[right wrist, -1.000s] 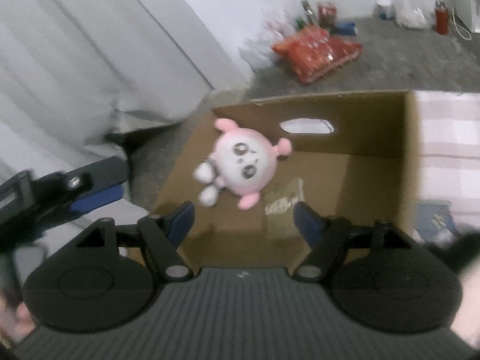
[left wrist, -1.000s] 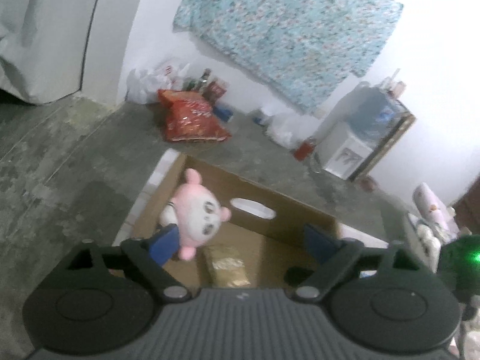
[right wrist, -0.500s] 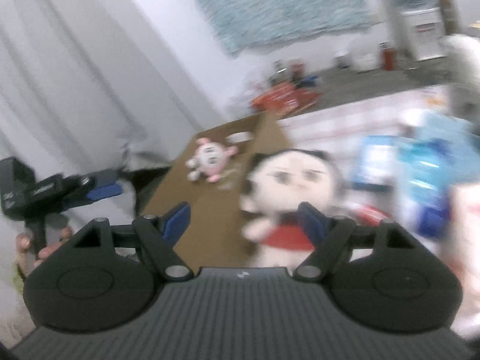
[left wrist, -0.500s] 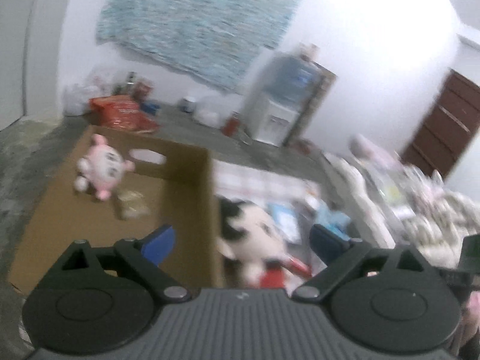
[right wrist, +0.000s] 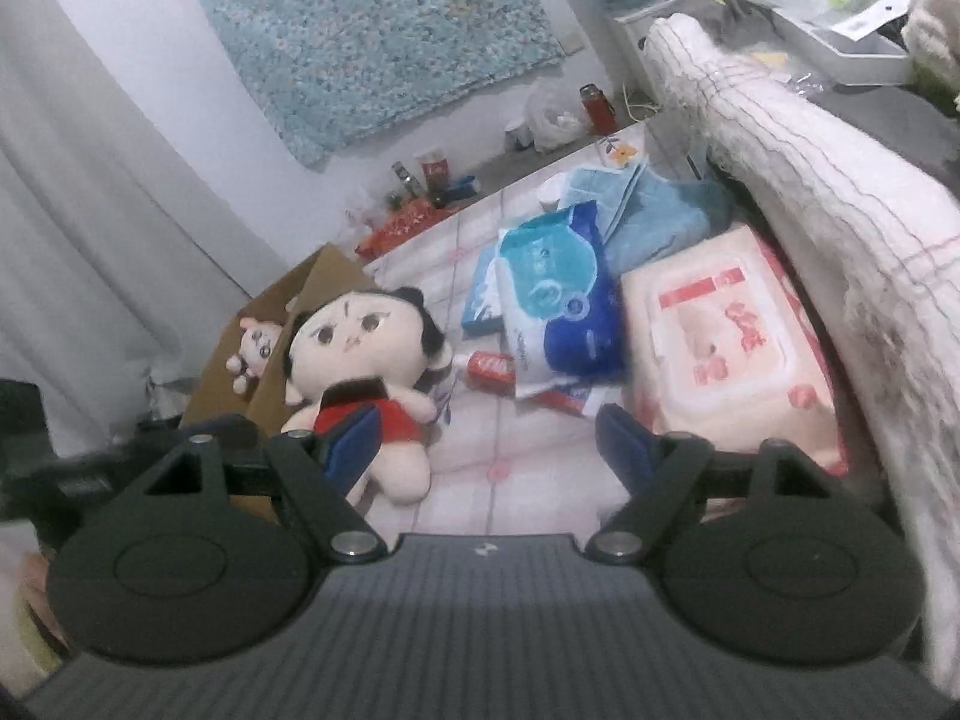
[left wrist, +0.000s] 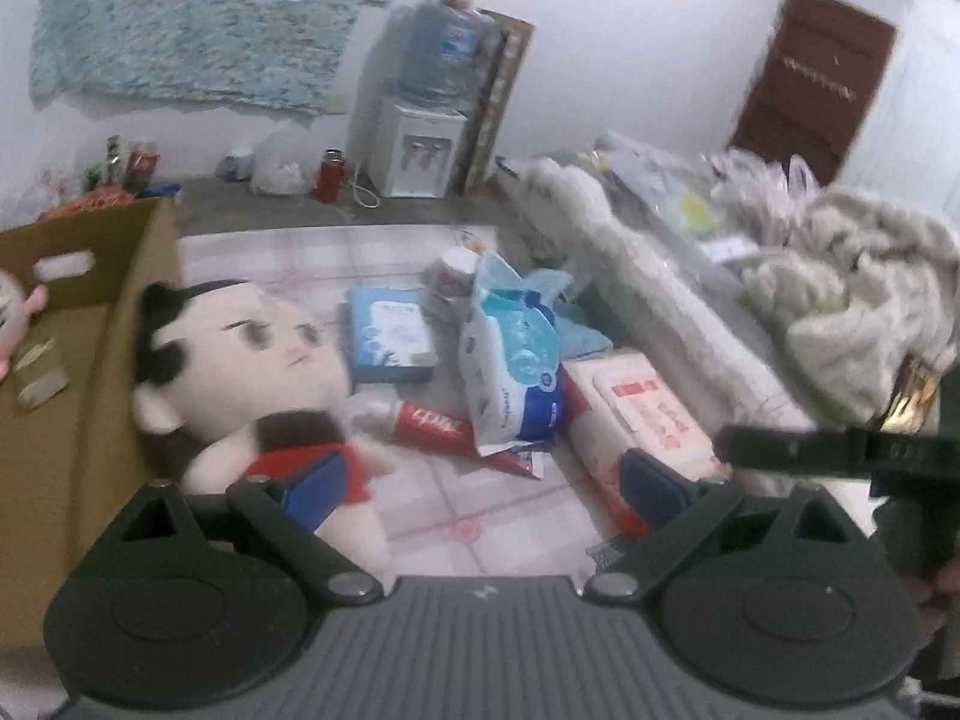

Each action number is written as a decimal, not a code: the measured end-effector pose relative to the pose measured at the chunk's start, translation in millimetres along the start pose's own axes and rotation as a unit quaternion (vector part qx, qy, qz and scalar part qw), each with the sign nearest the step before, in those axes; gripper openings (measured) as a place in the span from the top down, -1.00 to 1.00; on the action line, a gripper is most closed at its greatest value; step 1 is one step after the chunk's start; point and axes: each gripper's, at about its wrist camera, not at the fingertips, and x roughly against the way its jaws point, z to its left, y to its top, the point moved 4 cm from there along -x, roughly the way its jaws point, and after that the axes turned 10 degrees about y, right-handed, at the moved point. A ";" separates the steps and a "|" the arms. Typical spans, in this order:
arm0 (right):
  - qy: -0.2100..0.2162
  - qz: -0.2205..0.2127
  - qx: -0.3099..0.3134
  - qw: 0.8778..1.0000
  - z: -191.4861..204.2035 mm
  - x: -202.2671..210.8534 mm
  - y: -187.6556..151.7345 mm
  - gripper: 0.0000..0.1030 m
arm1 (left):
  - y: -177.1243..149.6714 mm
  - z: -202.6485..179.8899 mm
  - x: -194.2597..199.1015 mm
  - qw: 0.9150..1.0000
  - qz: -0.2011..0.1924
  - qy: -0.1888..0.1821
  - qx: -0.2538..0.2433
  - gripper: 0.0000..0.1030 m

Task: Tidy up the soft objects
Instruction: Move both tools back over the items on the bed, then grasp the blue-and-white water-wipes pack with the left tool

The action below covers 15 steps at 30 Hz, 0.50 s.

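Observation:
A black-haired doll in a red outfit [left wrist: 252, 372] [right wrist: 366, 348] lies on the checked mat, against the side of a cardboard box [left wrist: 90, 312] [right wrist: 270, 324]. Inside the box sits a pink plush [right wrist: 255, 342], cut off at the left edge [left wrist: 12, 306] of the left wrist view. My left gripper [left wrist: 483, 486] is open over the mat, its left finger in front of the doll's legs. My right gripper [right wrist: 489, 438] is open too, its left finger overlapping the doll's body. Nothing is held by either.
On the mat lie a blue-and-white wipes pack [left wrist: 510, 354] [right wrist: 558, 312], a pink wipes pack [left wrist: 642, 414] [right wrist: 732, 348], a red tube [left wrist: 432, 420], a blue box [left wrist: 390, 336] and a teal cloth [right wrist: 660, 210]. A rolled white blanket [right wrist: 810, 180] borders the right side.
Both views have swung right, from the box with the pink plush to the mat with the doll and packs. Both pairs of jaws stand a little wider.

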 end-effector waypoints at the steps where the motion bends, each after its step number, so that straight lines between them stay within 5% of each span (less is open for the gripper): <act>1: 0.005 -0.003 -0.003 1.000 -5.0 -5.2 5.2 -0.54 | 3.8 -6.8 -11.2 1.000 0.001 -0.004 -0.009 -0.90; 15: 0.005 -0.102 -0.046 0.994 -57.4 -57.1 70.7 -0.49 | 60.9 -54.9 -167.3 0.998 0.049 0.037 -0.028 -0.90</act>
